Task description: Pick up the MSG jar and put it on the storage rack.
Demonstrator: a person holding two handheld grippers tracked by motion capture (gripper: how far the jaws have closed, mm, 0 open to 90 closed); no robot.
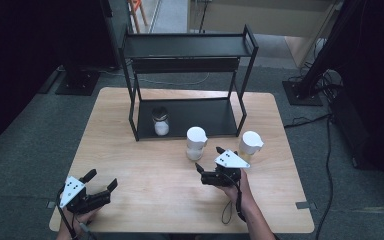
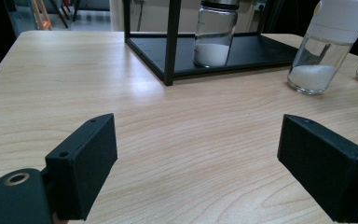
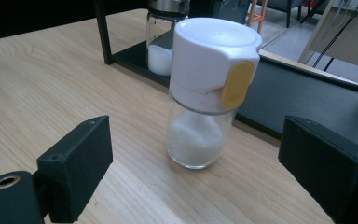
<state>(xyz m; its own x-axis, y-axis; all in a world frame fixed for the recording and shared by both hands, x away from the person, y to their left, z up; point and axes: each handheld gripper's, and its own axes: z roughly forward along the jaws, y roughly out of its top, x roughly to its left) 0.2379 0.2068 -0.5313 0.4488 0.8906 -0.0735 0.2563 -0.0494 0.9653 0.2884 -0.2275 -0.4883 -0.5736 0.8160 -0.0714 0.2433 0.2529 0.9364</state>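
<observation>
Two grippers we hold wide open, nothing between the jaws of either. Our right gripper (image 1: 208, 158) points at the white-capped salt jar (image 1: 196, 143), which stands on the table (image 1: 130, 165) just before the black rack (image 1: 190, 50). Our left gripper (image 1: 101, 180) rests near the table's front edge, well apart.

The left hand-held gripper (image 1: 101, 181) rests low at near left, jaws wide apart; the right hand-held gripper (image 1: 209, 158) sits mid-right, jaws likewise apart.
</observation>
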